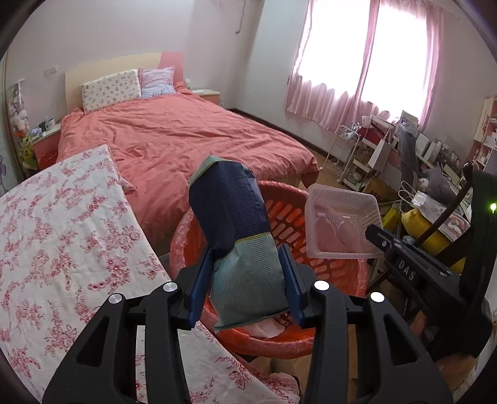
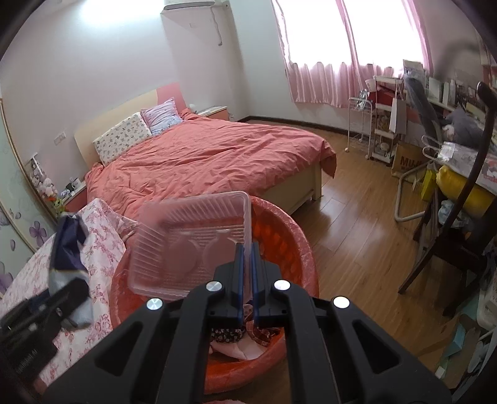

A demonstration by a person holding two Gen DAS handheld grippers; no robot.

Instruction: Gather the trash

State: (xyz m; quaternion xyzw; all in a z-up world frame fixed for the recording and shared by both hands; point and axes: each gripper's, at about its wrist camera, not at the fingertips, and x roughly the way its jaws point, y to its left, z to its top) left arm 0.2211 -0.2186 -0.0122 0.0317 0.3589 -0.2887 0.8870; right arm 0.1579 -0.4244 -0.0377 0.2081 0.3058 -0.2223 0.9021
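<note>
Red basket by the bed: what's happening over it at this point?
A person is collecting trash with two handheld grippers. The left gripper holds a blue-and-teal pouch above the red basket, while the right gripper pinches the rim of a clear plastic tray over the same basket. Neither item has been dropped in yet; some trash already lies inside.

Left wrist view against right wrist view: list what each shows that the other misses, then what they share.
Only the left wrist view shows the left gripper with the blue and teal bag between its fingers. Only the right wrist view shows the air conditioner and the right gripper pinching the rim of the clear plastic tray. Both show the tray, the bag, the red basket with its liner, the bed and the pink curtains.
</note>
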